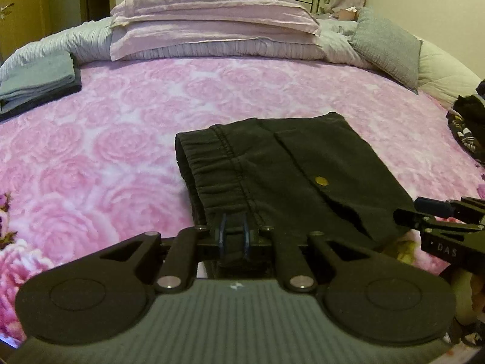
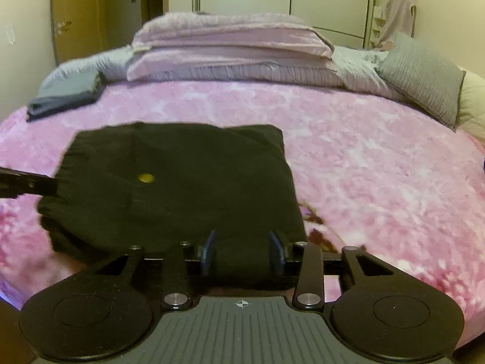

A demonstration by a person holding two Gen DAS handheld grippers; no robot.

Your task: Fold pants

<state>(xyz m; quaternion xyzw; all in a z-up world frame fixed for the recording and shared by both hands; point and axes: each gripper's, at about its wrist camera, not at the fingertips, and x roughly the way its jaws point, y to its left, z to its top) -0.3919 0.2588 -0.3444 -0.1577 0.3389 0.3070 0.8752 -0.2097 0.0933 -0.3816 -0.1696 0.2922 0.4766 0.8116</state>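
The black pants [image 1: 288,176] lie folded small in the middle of the pink bed [image 1: 121,115]. The left gripper [image 1: 233,236] pinches the waistband edge shut. The right gripper [image 2: 242,251] has its jaws apart around the thick folded edge. Lift both sides evenly so the bundle stays neat.

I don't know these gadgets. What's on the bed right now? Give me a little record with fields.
surface: pink rose-print bedspread
garment: black pants, folded into a compact bundle, brass button showing
left gripper: shut on the elastic waistband edge
right gripper: jaws partly apart, the bundle's near edge between them; grip unclear
far left: folded grey clothes
head of bed: stacked pink pillows, grey cushion
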